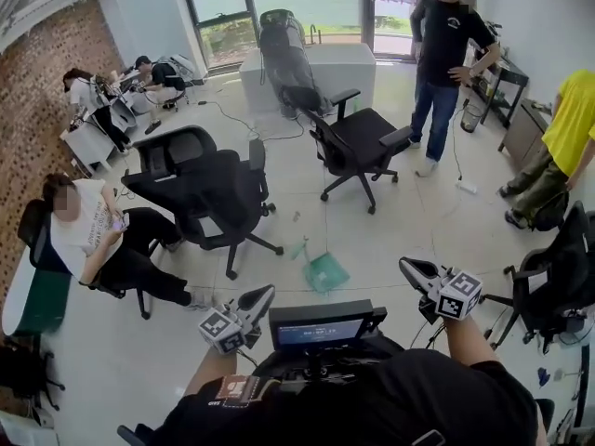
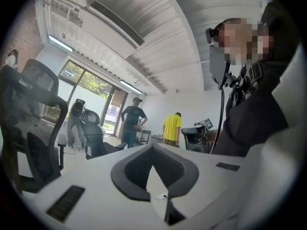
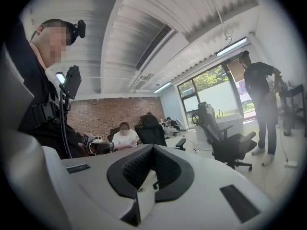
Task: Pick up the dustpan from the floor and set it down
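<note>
The green dustpan point(image 1: 326, 272) lies on the pale tiled floor in the head view, its handle pointing up and left. My left gripper point(image 1: 270, 290) hangs low at the left of it, held level, jaws shut and empty. At the dustpan's right my right gripper point(image 1: 403, 263) is also held level and shut, with nothing in it. Both are well above the floor and apart from the dustpan. In the left gripper view the left gripper point(image 2: 153, 145) points across the room, and the right gripper point(image 3: 153, 145) does the same in its own view; neither view shows the dustpan.
Black office chairs point(image 1: 218, 193) point(image 1: 358, 142) stand beyond the dustpan. A person sits at the left point(image 1: 93, 235), one stands at the back point(image 1: 444, 59), one in yellow point(image 1: 569, 124) is at the right. A white power strip and cable point(image 1: 465, 187) lie on the floor.
</note>
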Demonstrator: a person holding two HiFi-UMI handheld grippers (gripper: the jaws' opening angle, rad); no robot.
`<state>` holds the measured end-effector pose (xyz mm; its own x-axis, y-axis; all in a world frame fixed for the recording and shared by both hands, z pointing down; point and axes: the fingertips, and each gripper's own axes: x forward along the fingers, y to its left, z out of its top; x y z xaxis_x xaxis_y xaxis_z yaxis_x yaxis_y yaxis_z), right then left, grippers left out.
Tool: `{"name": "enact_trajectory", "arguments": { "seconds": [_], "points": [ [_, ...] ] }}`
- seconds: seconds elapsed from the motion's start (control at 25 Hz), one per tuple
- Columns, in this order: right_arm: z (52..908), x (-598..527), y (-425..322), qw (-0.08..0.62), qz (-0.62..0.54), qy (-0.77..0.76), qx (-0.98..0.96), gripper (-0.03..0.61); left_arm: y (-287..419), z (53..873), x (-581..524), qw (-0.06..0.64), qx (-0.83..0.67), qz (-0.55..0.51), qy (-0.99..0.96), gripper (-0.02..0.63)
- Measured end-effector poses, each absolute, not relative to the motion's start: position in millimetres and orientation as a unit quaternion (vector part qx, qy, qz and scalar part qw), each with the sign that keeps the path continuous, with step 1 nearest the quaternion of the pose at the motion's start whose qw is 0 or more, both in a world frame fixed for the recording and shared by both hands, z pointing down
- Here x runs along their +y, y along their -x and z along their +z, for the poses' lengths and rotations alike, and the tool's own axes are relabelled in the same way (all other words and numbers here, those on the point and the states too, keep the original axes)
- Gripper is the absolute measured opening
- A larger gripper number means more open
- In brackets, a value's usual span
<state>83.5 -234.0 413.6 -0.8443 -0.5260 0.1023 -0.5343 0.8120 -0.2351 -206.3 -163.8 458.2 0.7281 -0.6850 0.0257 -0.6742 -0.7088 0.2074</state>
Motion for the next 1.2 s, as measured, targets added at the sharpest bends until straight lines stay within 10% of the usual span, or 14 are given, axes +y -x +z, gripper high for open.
{"name": "enact_trajectory", "arguments": {
  "seconds": [0.4, 0.96, 1.2],
  "points": [
    [380, -47, -108, 0.028, 0.113, -0.336, -0.935, 0.009, 189, 445, -24, 0.112, -0.313, -0.056, -0.941, 0.003],
    [434, 261, -386, 0.024, 0.143, -0.329, -0.933, 0.009, -131, 462, 249, 0.164, -0.282, -0.072, -0.943, 0.003],
    [414, 309, -414, 0.004, 0.128, -0.326, -0.937, 0.009, -153, 448, 317, 0.136, -0.286, -0.045, -0.947, 0.003]
  ]
}}
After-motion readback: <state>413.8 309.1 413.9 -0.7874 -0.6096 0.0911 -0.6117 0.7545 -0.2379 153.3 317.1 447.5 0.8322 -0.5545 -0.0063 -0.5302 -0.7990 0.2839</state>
